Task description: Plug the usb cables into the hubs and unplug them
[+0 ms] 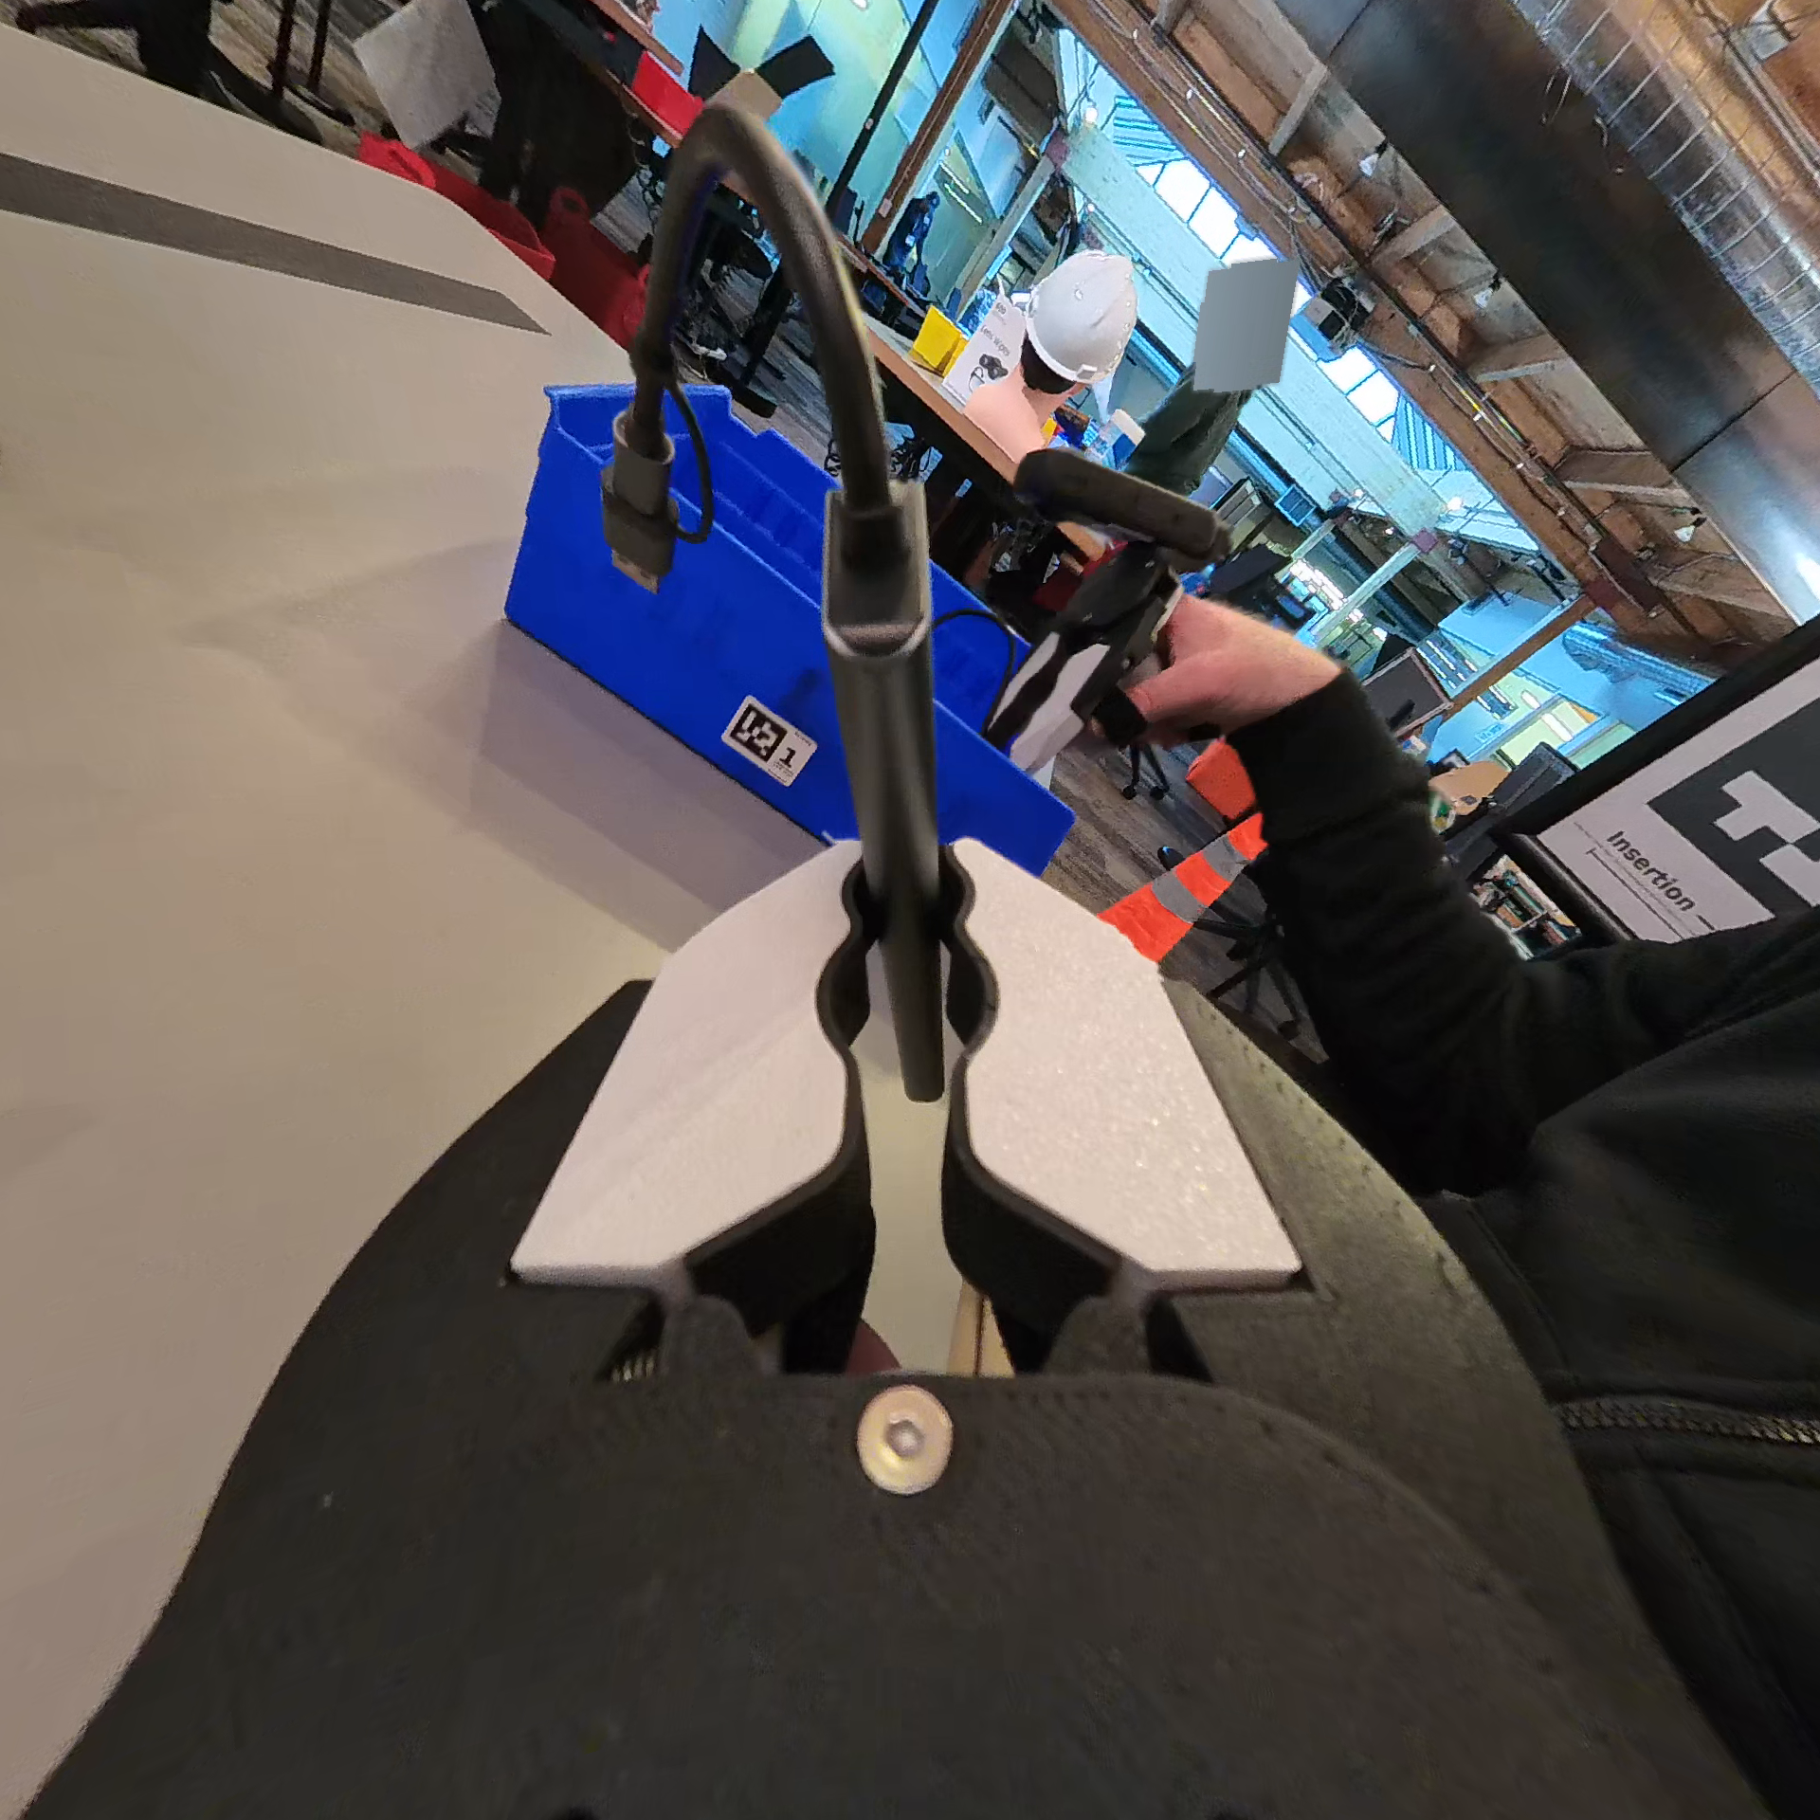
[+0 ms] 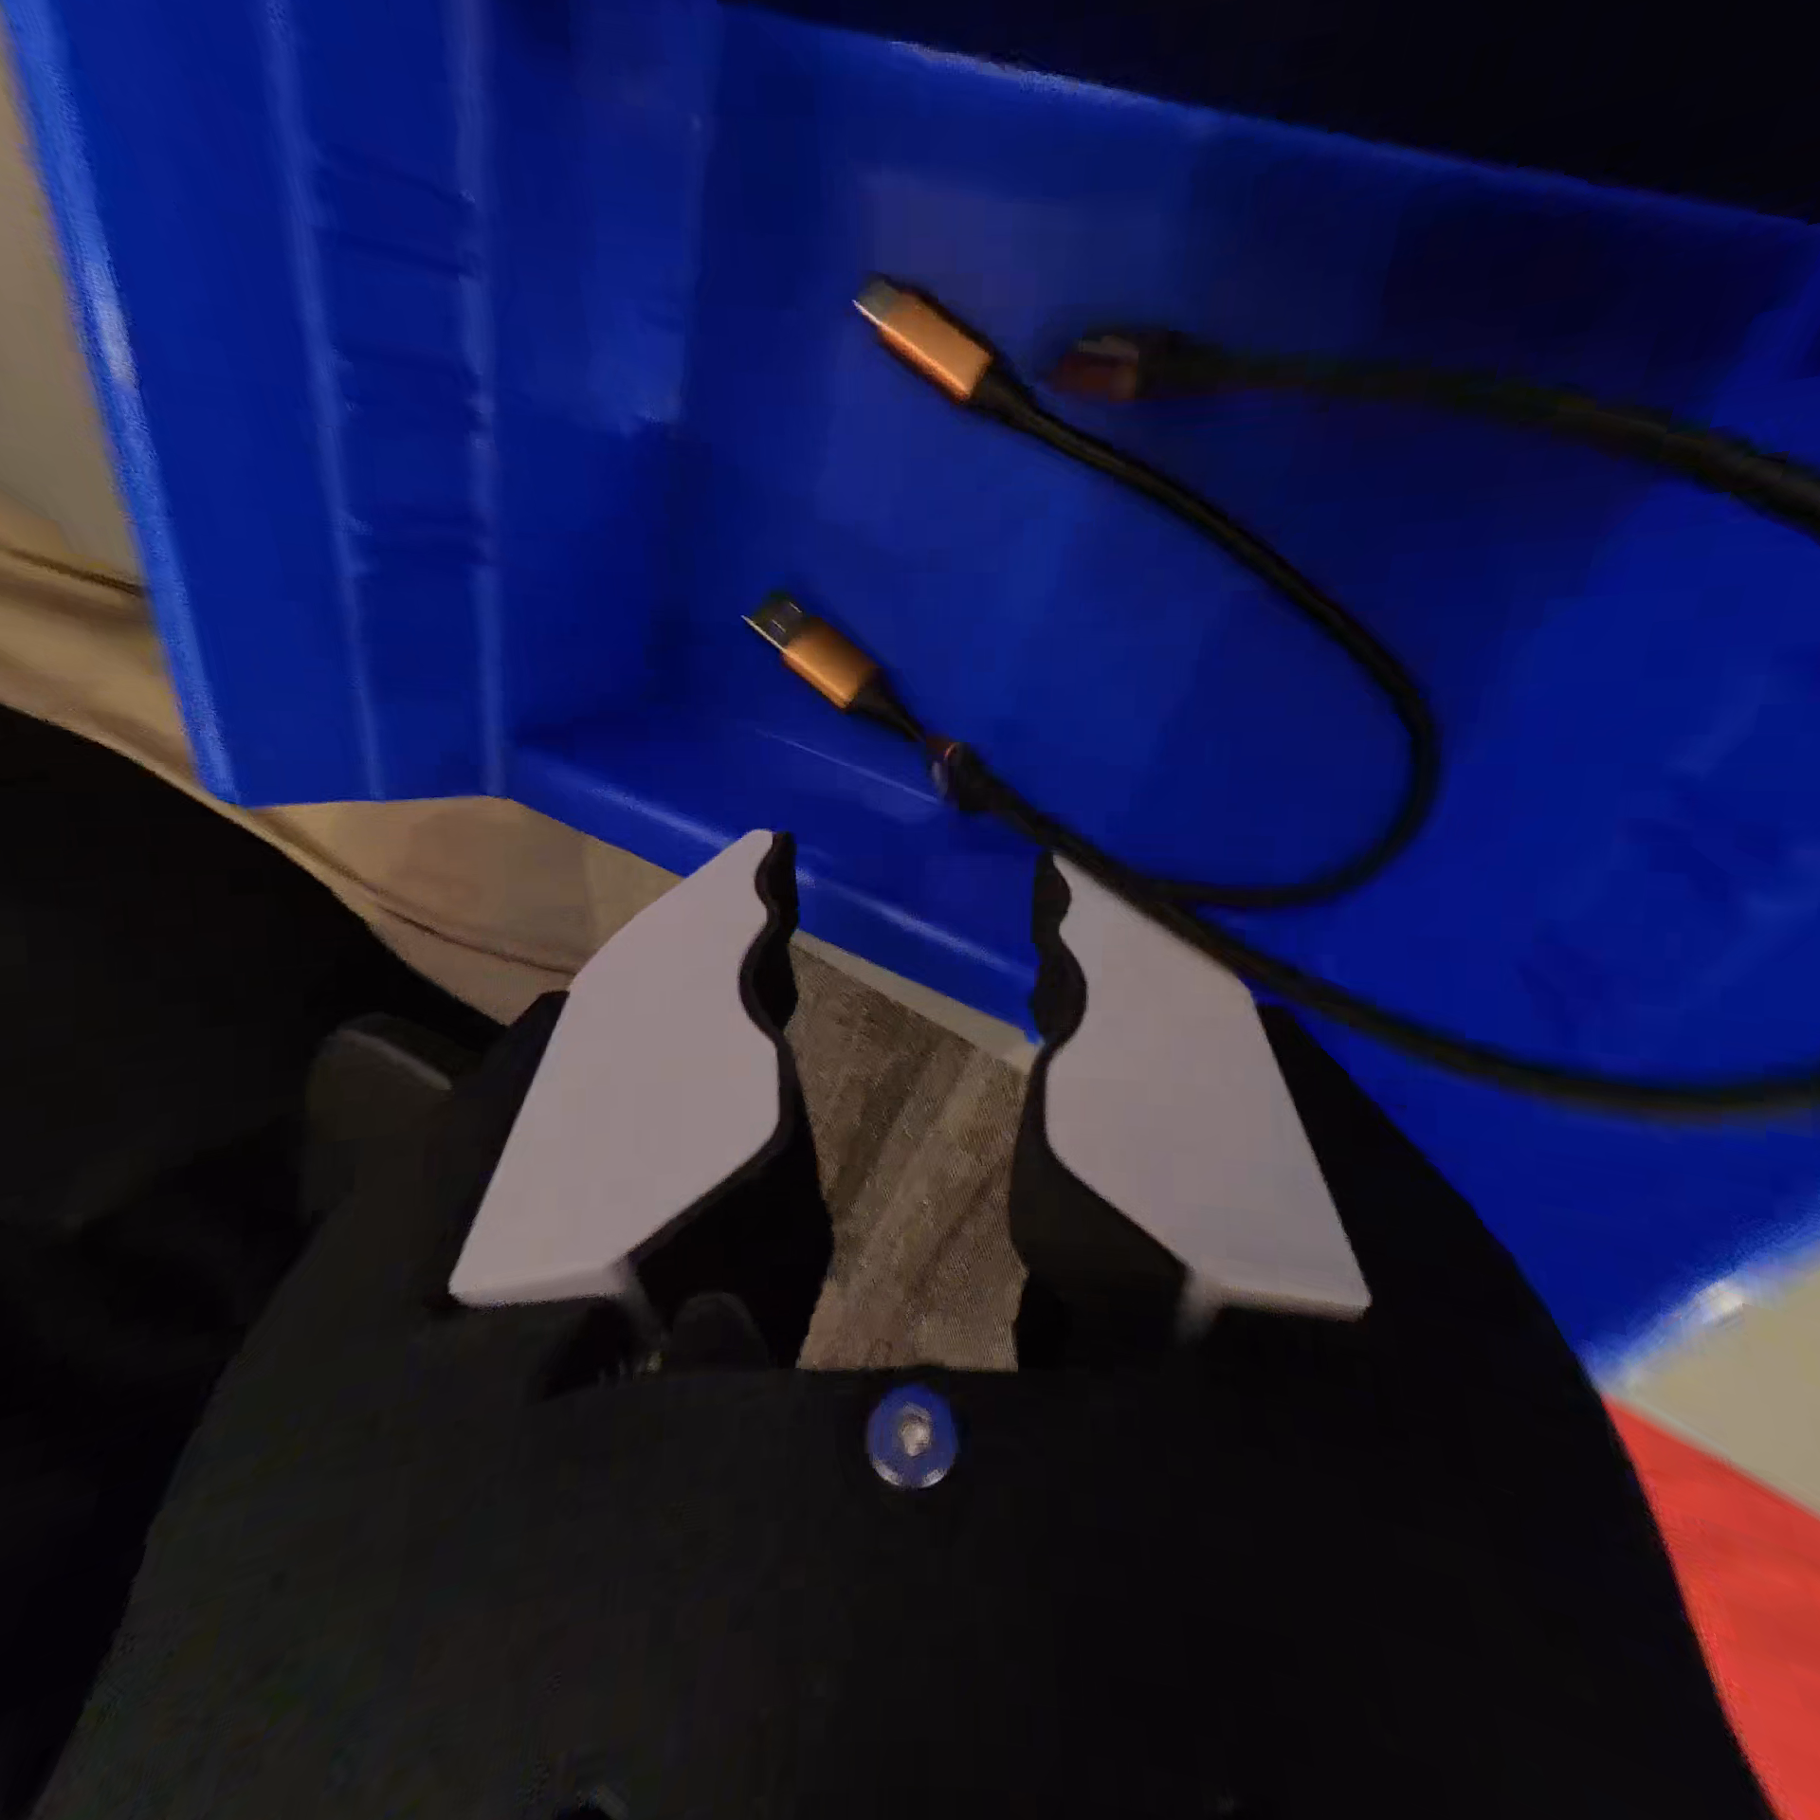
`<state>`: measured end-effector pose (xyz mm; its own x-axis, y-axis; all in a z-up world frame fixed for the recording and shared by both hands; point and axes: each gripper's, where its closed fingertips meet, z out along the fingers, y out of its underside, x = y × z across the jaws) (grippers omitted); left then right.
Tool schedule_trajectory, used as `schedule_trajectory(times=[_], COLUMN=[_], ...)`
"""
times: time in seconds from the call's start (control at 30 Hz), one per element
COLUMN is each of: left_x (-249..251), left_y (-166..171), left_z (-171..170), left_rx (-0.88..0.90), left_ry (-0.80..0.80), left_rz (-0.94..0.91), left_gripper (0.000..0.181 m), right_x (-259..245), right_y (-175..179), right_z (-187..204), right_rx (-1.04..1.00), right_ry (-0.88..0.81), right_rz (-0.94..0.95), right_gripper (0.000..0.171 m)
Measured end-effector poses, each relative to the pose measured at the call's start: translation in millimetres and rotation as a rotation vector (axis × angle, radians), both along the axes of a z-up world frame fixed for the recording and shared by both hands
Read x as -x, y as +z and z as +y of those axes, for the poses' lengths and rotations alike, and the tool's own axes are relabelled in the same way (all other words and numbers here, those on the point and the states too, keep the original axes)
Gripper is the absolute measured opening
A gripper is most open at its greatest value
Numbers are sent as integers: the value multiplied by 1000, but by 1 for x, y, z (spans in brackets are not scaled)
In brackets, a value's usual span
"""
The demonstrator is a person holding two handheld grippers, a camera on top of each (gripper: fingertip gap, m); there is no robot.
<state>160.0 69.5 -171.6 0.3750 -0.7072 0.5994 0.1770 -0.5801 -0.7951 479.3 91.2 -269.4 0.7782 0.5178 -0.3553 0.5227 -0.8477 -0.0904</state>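
Left hand-held gripper (image 1: 906, 921) clamps the hub (image 1: 881, 788); right hand-held gripper (image 2: 911, 886) gapes over blue bin (image 2: 1231, 246) cables (image 2: 1280, 552).

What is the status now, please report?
Left gripper shut on grey hub, held upright. Right gripper open, empty, at blue bin holding orange-tipped cables. Nothing in the way.

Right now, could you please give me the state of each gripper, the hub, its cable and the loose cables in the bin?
left gripper: shut on the hub.
hub: held upright, off the table.
hub's plug: dangling free, unplugged.
right gripper: open, empty, at the bin's edge.
blue bin: open-topped, on the table.
orange-tipped cables: lying loose in the bin, unplugged.
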Motion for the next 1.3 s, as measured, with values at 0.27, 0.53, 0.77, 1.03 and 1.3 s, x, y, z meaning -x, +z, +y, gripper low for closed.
schedule_trajectory(times=[0.27, 0.53, 0.77, 1.03, 1.3], left_x=[-2, -19, -34, -41, -24], left_y=[-2, -6, -12, -15, -15], left_z=[-1, -13, -29, -33, -16], left_rx=[6, -12, -46, -52, -26], left_ry=[-12, -95, -183, -202, -90], left_rz=[6, 30, 102, 112, 105], left_gripper=[11, 11, 11, 11, 16], right_x=[-10, 198, 308, 328, 260], right_y=[43, 123, 107, 112, 164], right_z=[4, -17, -34, -44, 21], right_rx=[-149, -290, -142, -108, -389], right_ry=[6, 391, 520, 580, 535], right_rz=[-83, 649, 861, 959, 813], right_gripper=[49, 46, 43, 11, 10])
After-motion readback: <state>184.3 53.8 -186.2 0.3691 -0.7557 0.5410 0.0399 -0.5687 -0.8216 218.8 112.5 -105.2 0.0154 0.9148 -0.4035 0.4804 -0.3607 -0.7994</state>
